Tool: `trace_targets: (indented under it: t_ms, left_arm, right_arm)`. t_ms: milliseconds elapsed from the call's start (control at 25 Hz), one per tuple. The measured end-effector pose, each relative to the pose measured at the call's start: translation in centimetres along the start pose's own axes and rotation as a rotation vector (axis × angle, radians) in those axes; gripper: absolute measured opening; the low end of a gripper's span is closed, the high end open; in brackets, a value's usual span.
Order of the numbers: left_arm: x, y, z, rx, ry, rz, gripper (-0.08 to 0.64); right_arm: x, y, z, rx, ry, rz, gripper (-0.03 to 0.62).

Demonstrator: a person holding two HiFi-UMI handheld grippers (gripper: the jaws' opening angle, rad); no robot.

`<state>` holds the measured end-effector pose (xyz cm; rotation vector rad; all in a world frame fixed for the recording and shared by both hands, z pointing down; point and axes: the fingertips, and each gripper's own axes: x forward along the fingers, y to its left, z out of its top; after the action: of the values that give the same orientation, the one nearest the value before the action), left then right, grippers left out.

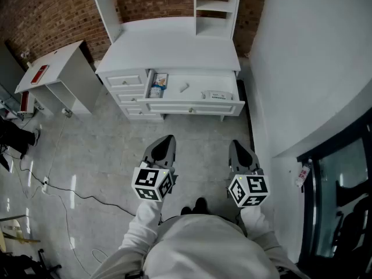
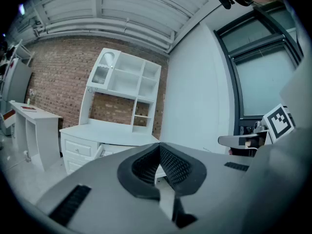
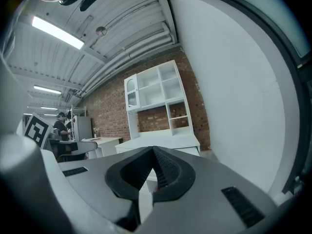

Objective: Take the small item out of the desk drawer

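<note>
A white desk (image 1: 174, 51) with a hutch stands against the brick wall, and its wide drawer (image 1: 192, 107) is pulled open. Inside lie a small white item (image 1: 183, 88), a colourful packet (image 1: 158, 85) at the left and a flat printed box (image 1: 216, 95) at the right. Both grippers hover over the floor, well short of the drawer. My left gripper (image 1: 168, 138) (image 2: 159, 144) is shut with nothing in it. My right gripper (image 1: 237, 144) (image 3: 153, 148) is also shut and holds nothing. Both point toward the desk (image 2: 107, 133) (image 3: 161, 141).
A small white side table (image 1: 58, 68) with a red object (image 1: 39, 73) stands to the left. Cables (image 1: 58, 185) trail over the glossy floor. A white wall (image 1: 302, 57) runs along the right, with a glazed door (image 1: 343, 179) near me. A person (image 3: 62, 123) stands far left.
</note>
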<state>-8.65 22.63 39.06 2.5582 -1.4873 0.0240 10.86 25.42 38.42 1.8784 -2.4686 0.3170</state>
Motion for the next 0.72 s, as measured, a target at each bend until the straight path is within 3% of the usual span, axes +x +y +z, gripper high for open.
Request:
trace_targets:
  t_ms: [720]
  left_arm:
    - [2.8, -1.7, -0.2, 0.091, 0.010, 0.010, 0.018]
  right_arm:
    - [1.7, -2.3, 0.7, 0.004, -0.030, 0.037, 0.028]
